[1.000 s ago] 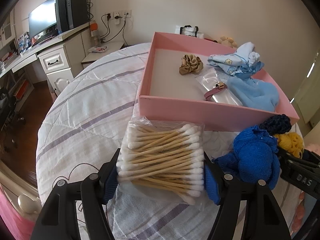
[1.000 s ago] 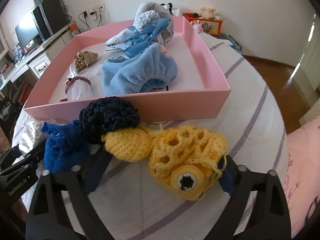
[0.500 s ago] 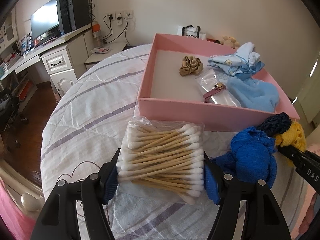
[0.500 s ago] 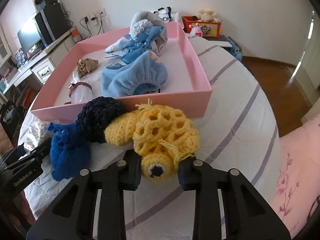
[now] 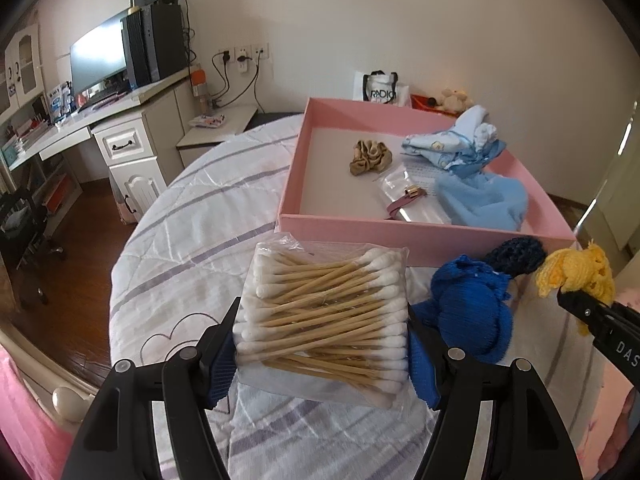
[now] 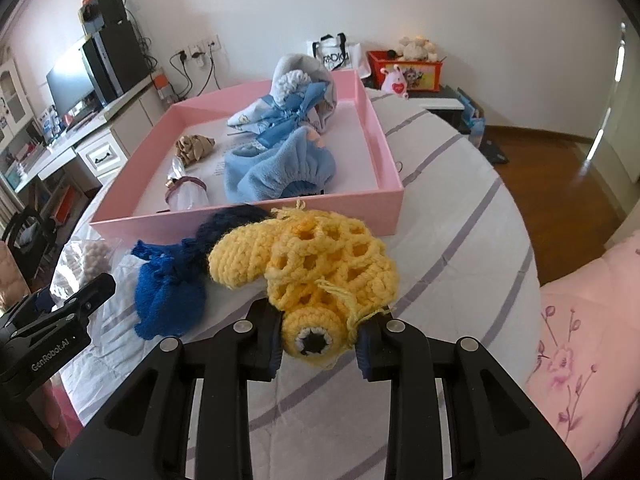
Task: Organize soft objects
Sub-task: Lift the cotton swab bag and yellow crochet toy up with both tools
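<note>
My left gripper is shut on a clear pack of cotton swabs, held just above the quilt. My right gripper is shut on the eye end of a yellow crochet toy. The toy's navy ball and royal-blue crochet part trail to the left. The left wrist view shows the same blue part and yellow piece. Behind them stands a pink box with a beige scrunchie, a clear pouch and light blue cloths inside.
Everything rests on a bed with a white quilt with purple stripes. A desk with a monitor stands at the left over wood floor. Pink floral bedding lies at the right. A red toy box sits by the far wall.
My right gripper's jaws closed from wide apart onto the yellow crochet toy and lifted it a little. The left gripper rose slightly with the swab pack still held.
</note>
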The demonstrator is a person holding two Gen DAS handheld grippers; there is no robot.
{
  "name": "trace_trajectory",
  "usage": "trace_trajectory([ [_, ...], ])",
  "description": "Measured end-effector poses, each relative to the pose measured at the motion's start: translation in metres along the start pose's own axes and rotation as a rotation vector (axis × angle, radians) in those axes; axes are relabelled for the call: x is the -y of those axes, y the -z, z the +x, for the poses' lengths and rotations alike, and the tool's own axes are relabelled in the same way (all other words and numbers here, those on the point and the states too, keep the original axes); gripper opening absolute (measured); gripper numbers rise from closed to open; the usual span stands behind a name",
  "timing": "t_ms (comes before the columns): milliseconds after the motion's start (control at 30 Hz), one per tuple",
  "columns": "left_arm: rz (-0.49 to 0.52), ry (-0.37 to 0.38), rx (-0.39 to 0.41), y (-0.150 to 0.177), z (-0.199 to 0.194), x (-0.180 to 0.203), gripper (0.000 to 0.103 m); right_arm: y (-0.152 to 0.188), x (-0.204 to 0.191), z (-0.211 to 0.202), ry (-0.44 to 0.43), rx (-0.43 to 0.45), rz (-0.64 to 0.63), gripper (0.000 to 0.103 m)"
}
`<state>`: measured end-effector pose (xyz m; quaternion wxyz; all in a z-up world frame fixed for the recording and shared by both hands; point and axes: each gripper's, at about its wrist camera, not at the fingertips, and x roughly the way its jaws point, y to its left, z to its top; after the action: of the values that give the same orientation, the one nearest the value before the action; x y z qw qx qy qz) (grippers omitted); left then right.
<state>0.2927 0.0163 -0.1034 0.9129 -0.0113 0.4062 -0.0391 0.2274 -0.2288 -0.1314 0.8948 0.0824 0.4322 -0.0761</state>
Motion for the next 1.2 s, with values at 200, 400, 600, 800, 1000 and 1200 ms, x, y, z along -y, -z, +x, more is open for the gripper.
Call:
trace_trajectory([
  [200,0.0,-0.003,0.038,0.008,-0.028,0.005,0.067,0.004,0.002,-0.021,-0.018,0.037,0.0,0.026],
  [400,0.005,-0.005,0.082,0.015,-0.058,0.01,0.067,0.007,0.001,-0.043,-0.031,0.082,-0.007,0.026],
  [600,0.028,-0.001,0.145,0.024,-0.093,0.019,0.067,0.011,-0.002,-0.07,-0.045,0.139,-0.019,0.026],
  [800,0.052,0.007,0.225,0.031,-0.132,0.026,0.067,0.013,-0.007,-0.099,-0.054,0.208,-0.029,0.026],
  [1000,0.067,0.003,0.327,0.045,-0.177,0.03,0.067,0.015,-0.013,-0.134,-0.064,0.295,-0.046,0.026],
  [1200,0.07,0.003,0.408,0.063,-0.216,0.03,0.067,0.021,-0.019,-0.166,-0.079,0.377,-0.071,0.027],
])
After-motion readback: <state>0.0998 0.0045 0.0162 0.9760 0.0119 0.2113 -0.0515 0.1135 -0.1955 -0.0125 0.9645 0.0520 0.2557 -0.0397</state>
